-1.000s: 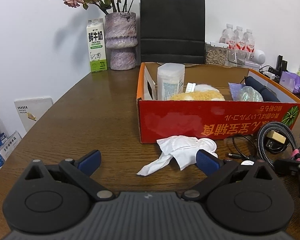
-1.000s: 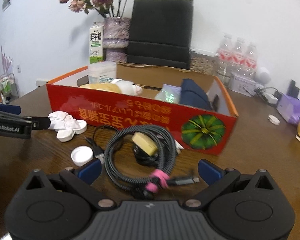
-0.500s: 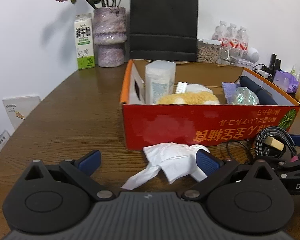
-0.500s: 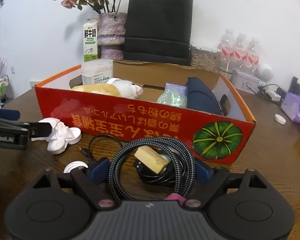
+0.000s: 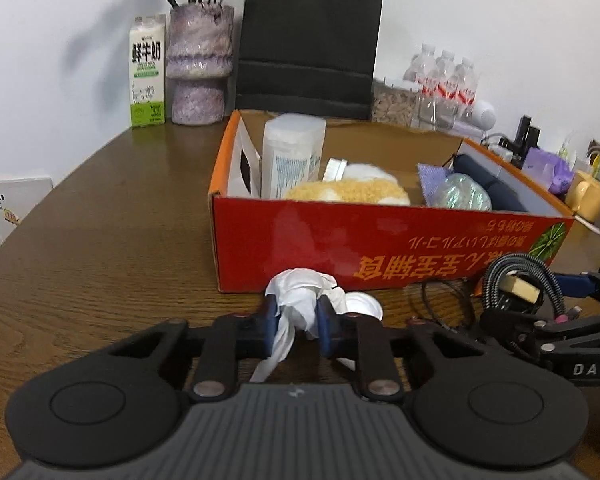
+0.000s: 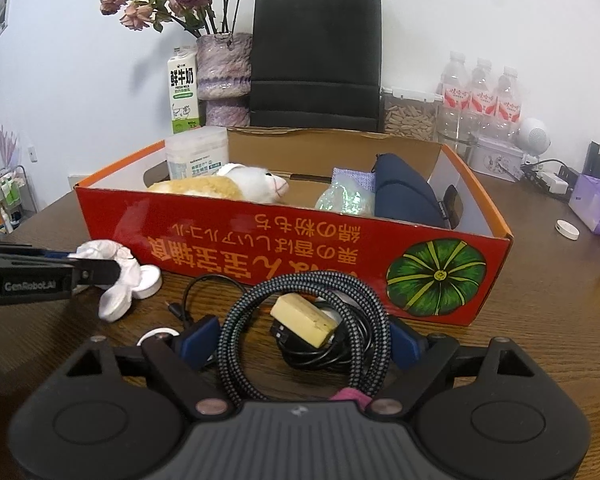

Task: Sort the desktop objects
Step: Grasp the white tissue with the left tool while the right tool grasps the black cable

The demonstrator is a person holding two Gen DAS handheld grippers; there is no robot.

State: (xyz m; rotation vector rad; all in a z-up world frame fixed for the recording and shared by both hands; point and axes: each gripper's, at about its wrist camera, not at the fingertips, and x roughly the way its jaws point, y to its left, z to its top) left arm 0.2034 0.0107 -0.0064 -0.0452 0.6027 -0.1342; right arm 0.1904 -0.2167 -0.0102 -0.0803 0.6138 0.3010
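Left wrist view: at 9 o'clock a bare stretch of the wooden table; at 6 o'clock the left tool, whose jaws have just closed and now pinch the crumpled white tissue, a loose tail hanging below the pads. A white cap lies just beside the tissue at its 3 o'clock. At 12 o'clock stands the red cardboard box, holding a plastic canister, a plush toy and a navy pouch. Right wrist view: the left tool shows at 9 o'clock with the tissue. At 6 o'clock the right tool has its blue pads set wide against the two sides of the braided cable coil, gripping it; a yellowish block rests inside the coil. The box sits at 12 o'clock, just beyond the coil.
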